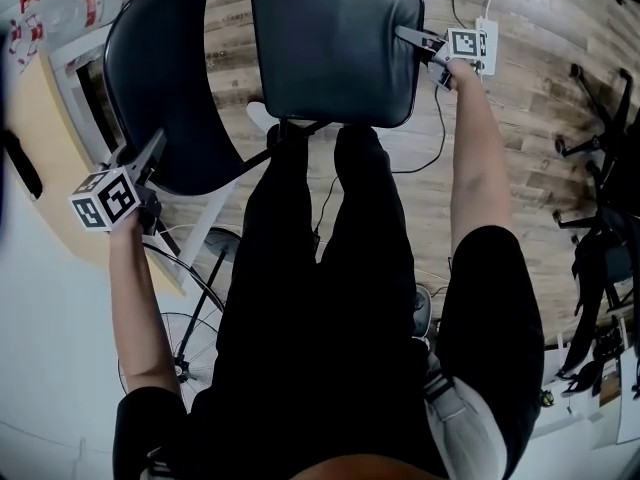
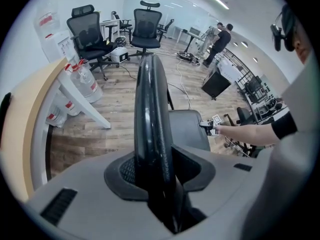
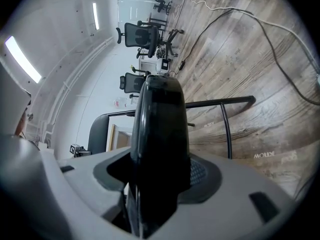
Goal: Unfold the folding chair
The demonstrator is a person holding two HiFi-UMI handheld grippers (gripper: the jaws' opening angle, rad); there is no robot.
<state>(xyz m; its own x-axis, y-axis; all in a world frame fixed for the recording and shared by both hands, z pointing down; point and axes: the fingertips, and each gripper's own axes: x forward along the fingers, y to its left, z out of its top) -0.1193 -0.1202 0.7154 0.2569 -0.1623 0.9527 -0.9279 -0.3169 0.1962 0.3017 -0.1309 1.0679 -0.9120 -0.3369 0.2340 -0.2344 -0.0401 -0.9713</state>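
Wood-plank flooring [image 1: 520, 118] fills the head view. The folding chair stands right below the person, with its padded seat [image 1: 335, 48] at twelve o'clock and its curved backrest [image 1: 170, 88] at ten. At nine o'clock the left gripper [image 1: 150, 153] bites the backrest's near rim. At one o'clock the right gripper [image 1: 410, 38] takes the seat's right edge.

The left gripper view shows office chairs [image 2: 147, 26] at twelve o'clock. At ten are water bottles [image 2: 85, 81] with red labels, too small to read. The backrest rim runs up the middle, pinched between both pads.

In the right gripper view the seat's thick edge fills the gap, with a pad pressed on either side. A black frame tube [image 3: 225, 104] crosses at two o'clock. Some printing [image 3: 263, 155] on the floor at four o'clock is upside down, and I cannot read it surely.

The frame looks stiff and fairly heavy. The glossy padding probably gives and may slip, so holds near the rims, as here, seem best.
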